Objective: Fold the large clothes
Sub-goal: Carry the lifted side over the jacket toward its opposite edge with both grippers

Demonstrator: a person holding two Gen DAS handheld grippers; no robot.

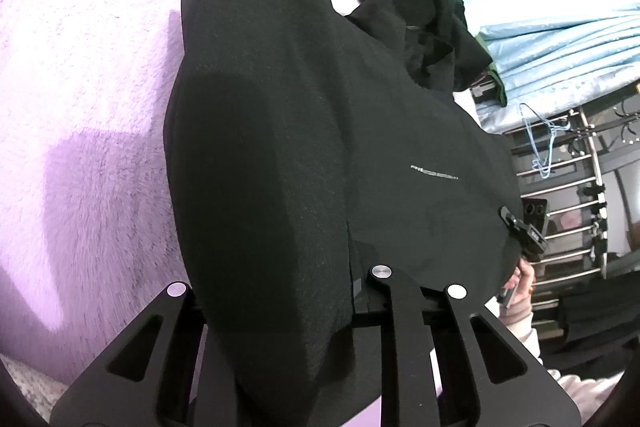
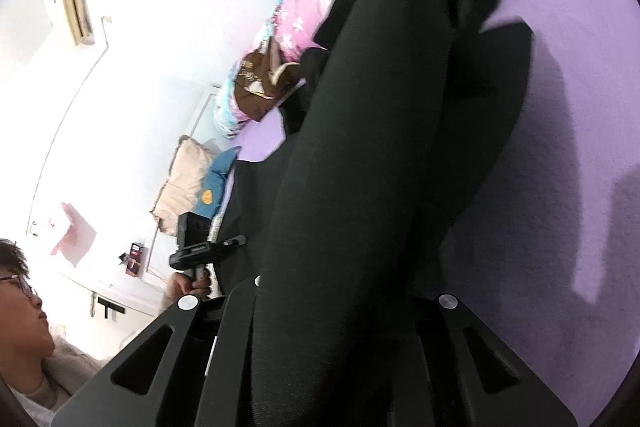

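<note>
Your left gripper (image 1: 280,311) and right gripper (image 2: 340,307) both have jaws clamped on the black garment (image 1: 300,131), which fills mid-frame above the purple bed (image 1: 80,147). Thick fabric, thin pinch: it could slip out, and the dangling sleeve might bunch the fold.

The black garment (image 1: 280,147) hides both grippers' fingers and their grip.
</note>
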